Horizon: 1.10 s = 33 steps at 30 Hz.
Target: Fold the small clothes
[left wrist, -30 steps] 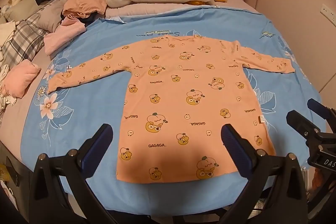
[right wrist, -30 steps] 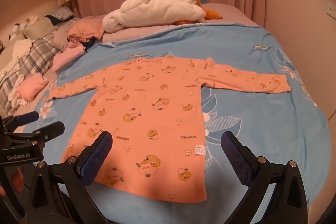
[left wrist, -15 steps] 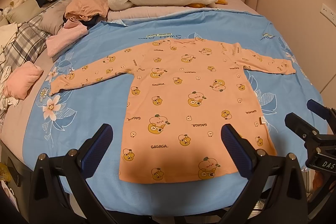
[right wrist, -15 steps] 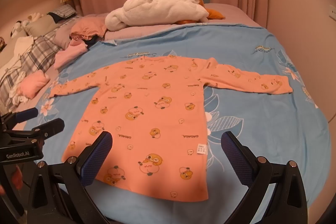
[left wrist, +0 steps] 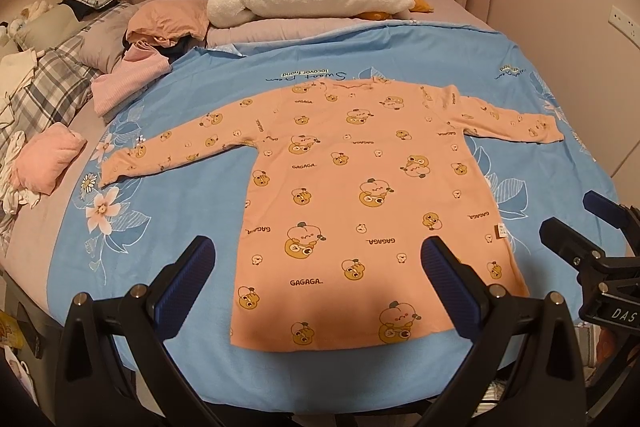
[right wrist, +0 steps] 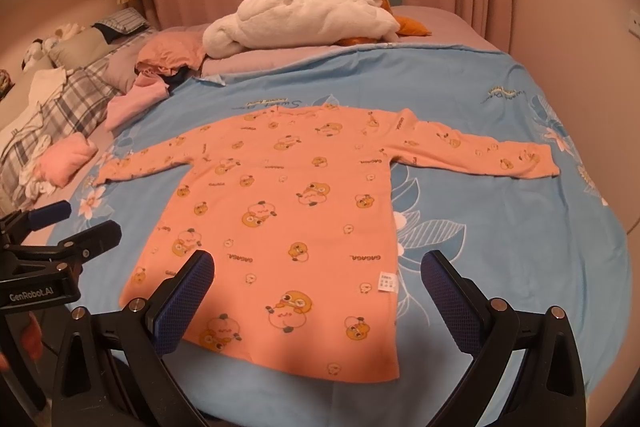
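Orange long-sleeved cartoon-print knit top (left wrist: 360,187) lies flat, sleeves spread, on the blue floral bedsheet (left wrist: 168,227). Your left gripper (left wrist: 316,279) and right gripper (right wrist: 316,283) hover wide open over the hem, holding nothing. Risk: soft thin jersey bunches, or you pinch sheet along with it. Grab one layer cleanly.

Your right gripper (left wrist: 592,227) was cut off by the left view's edge, your bedspread's (left wrist: 304,77) lettering was too small to read, the clothes pile (left wrist: 152,43) hid its lower layers.
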Motion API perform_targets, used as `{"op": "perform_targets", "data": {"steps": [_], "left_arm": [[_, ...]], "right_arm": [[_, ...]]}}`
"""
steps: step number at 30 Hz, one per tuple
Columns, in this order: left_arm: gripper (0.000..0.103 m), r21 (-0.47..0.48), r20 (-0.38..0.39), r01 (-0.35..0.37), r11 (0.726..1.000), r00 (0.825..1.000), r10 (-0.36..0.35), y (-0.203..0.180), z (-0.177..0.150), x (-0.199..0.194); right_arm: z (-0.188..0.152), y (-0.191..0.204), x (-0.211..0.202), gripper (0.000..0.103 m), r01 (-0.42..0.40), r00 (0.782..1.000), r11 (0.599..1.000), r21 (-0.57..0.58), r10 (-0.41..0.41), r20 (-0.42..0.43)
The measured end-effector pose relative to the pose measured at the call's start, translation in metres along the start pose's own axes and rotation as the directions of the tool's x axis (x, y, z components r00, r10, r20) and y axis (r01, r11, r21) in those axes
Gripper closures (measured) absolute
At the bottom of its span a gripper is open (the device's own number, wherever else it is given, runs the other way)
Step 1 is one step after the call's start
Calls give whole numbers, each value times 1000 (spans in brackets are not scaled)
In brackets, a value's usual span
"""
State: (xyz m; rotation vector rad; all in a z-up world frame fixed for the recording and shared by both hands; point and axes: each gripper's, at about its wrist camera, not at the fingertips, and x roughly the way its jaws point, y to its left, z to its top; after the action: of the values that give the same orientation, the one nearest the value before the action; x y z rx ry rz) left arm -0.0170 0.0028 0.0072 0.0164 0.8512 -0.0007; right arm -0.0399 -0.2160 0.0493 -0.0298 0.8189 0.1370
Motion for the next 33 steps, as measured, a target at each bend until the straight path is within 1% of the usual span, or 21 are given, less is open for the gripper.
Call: {"op": "perform_targets", "data": {"steps": [33], "left_arm": [[0, 5, 4, -5, 1000, 1000, 5, -1, -1, -3]], "right_arm": [[0, -1, -1, 1, -5, 1000, 1000, 2, 5, -2]]}}
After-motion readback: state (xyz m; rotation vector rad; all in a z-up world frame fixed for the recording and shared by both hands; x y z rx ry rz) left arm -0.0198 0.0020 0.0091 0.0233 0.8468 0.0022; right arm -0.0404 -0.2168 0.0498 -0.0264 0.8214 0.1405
